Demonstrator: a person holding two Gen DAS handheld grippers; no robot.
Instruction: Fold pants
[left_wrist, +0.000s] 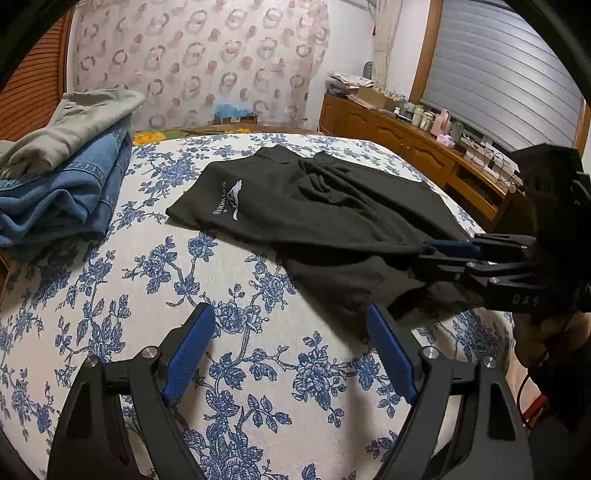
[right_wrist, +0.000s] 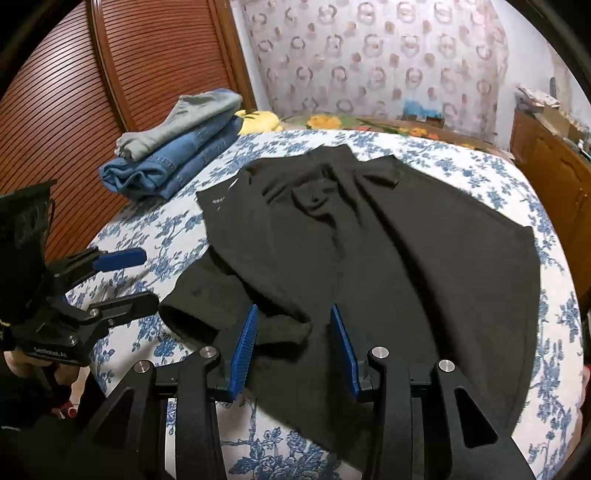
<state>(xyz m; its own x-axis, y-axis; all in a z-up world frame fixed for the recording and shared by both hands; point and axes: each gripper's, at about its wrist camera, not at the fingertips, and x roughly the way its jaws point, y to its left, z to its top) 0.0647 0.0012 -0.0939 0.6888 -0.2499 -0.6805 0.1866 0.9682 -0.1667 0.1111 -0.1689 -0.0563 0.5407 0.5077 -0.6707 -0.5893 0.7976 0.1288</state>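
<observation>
Black pants (left_wrist: 295, 206) with a white logo lie spread and rumpled on the flowered bed (left_wrist: 147, 295). In the right wrist view the pants (right_wrist: 406, 258) cover the middle and right of the bed (right_wrist: 554, 314). My right gripper (right_wrist: 294, 310) is at their near edge with black cloth bunched between its blue pads. Seen from the left wrist, the right gripper (left_wrist: 421, 254) pinches that edge and folds run toward it. My left gripper (left_wrist: 290, 310) hangs open over bare bedspread just before the pants' near corner, holding nothing. It also shows at the left as the left gripper (right_wrist: 149, 275).
A stack of folded jeans (left_wrist: 74, 192) topped by a grey garment (left_wrist: 85, 122) sits at the bed's far left corner. A wooden sideboard (left_wrist: 406, 140) crowded with small items runs along the right. A slatted wooden door (right_wrist: 92, 92) stands behind the stack.
</observation>
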